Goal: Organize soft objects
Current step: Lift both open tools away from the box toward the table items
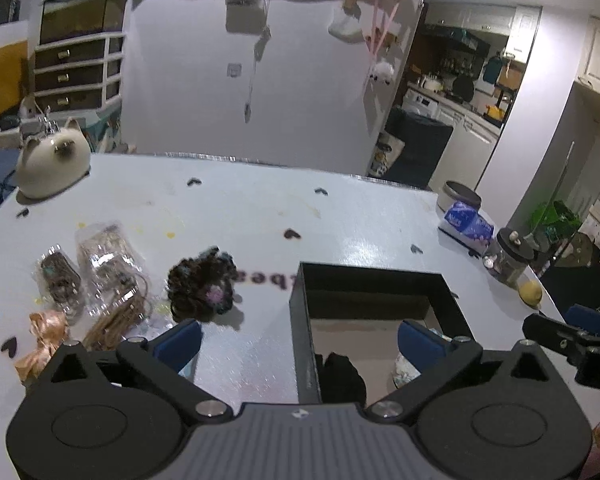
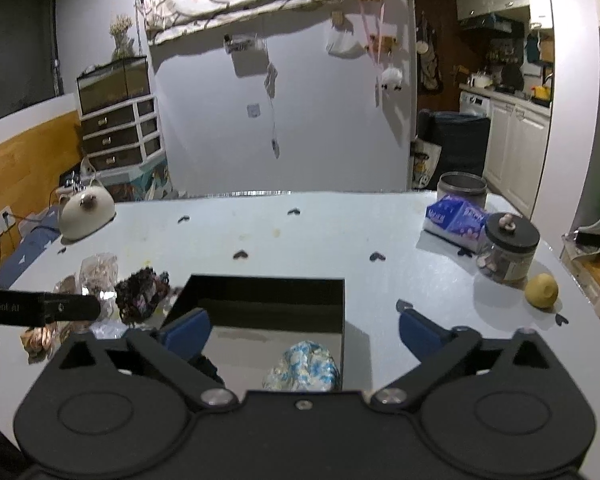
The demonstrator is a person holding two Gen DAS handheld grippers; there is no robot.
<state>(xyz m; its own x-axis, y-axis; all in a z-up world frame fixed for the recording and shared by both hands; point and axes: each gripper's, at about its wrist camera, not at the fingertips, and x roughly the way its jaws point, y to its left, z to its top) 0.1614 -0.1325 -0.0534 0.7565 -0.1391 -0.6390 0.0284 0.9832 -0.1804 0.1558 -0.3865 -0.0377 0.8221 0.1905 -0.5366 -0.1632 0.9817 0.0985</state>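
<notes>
Both tongs, left (image 1: 300, 334) & right (image 2: 305, 330), spread wide, empty, above black box (image 2: 260, 292); dark scrunchie (image 1: 202, 284) left of box on worktop (image 1: 260, 208).

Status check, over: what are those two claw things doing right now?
Left gripper open, empty. Right gripper open, empty, over black box. Two soft items boxed; dark scrunchie waiting on table. Nothing blocking.

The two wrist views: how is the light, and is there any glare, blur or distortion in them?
Left wrist view: dim room, bright ceiling lights flaring at top right, soft glare on the table, cat figure slightly blurred, fisheye bending the table edge. Right wrist view: similarly dim, the black box walls look glossy and reflective, edges curved, corners darkened.
</notes>
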